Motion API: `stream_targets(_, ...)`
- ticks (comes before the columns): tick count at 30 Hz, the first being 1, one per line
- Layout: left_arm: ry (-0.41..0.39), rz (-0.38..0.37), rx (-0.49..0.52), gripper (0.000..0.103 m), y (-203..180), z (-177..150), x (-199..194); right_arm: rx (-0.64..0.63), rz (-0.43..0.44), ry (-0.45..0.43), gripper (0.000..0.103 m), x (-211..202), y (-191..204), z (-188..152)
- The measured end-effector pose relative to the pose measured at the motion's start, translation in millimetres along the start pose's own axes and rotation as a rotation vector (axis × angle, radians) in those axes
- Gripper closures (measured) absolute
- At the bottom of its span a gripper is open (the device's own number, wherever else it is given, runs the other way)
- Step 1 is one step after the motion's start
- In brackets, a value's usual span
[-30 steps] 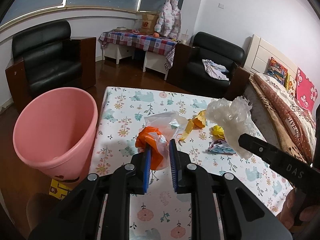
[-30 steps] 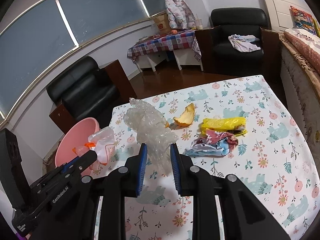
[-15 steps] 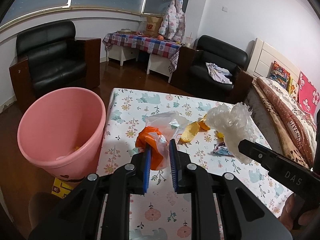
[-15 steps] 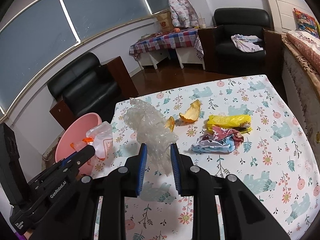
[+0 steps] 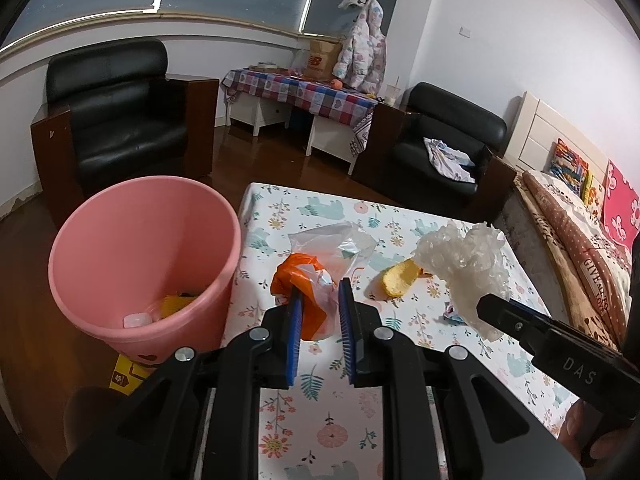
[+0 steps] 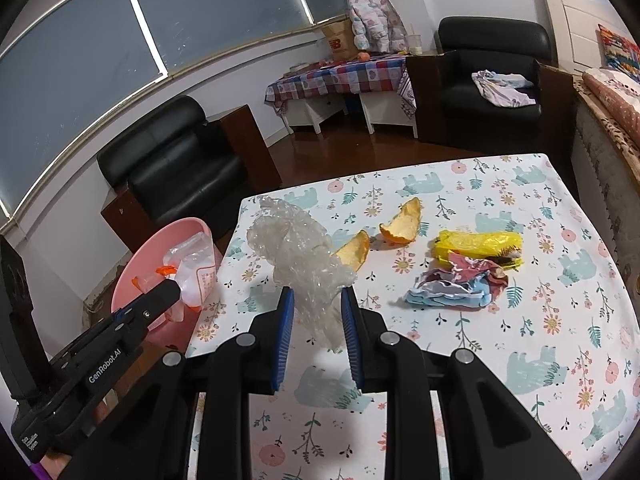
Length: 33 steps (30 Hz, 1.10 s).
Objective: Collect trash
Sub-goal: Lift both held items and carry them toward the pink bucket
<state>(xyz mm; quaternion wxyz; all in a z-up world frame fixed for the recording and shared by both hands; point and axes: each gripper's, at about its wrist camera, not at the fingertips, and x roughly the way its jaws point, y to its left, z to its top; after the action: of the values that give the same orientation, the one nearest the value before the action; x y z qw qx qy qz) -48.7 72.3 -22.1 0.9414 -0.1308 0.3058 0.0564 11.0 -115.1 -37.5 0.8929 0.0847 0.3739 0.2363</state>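
My left gripper (image 5: 320,292) is shut on an orange and clear plastic bag (image 5: 316,268), held above the table's left edge beside the pink bin (image 5: 100,240). It also shows in the right wrist view (image 6: 192,272). My right gripper (image 6: 316,300) is shut on a crumpled clear plastic wrap (image 6: 296,248), held above the table; the wrap also shows in the left wrist view (image 5: 464,264). Two orange peels (image 6: 404,224) (image 6: 356,250), a yellow bag (image 6: 476,242) and a crumpled colourful wrapper (image 6: 456,284) lie on the floral tablecloth (image 6: 540,340).
The pink bin stands on the floor left of the table and holds some trash (image 5: 172,304). Black armchairs (image 5: 120,120) (image 5: 444,140) and a checked side table (image 5: 304,88) stand behind. A bed (image 5: 580,232) is at the right.
Both grippers, still holding their plastic, have shifted left toward the bin; the bin's inside now shows in the left wrist view.
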Motion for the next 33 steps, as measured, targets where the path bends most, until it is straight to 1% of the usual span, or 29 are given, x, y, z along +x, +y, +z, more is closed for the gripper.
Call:
stream_targets(18, -0.027, 0.037, -0.042, 0.086, 19, 5, -3, -0.045, 0.019, 0.020, 0.079, 18, 24, 5)
stream_targets(33, -0.063, 0.107, -0.089, 0.086, 51, 17, -8, -0.125, 0.065, 0.016, 0.079, 34, 68, 16)
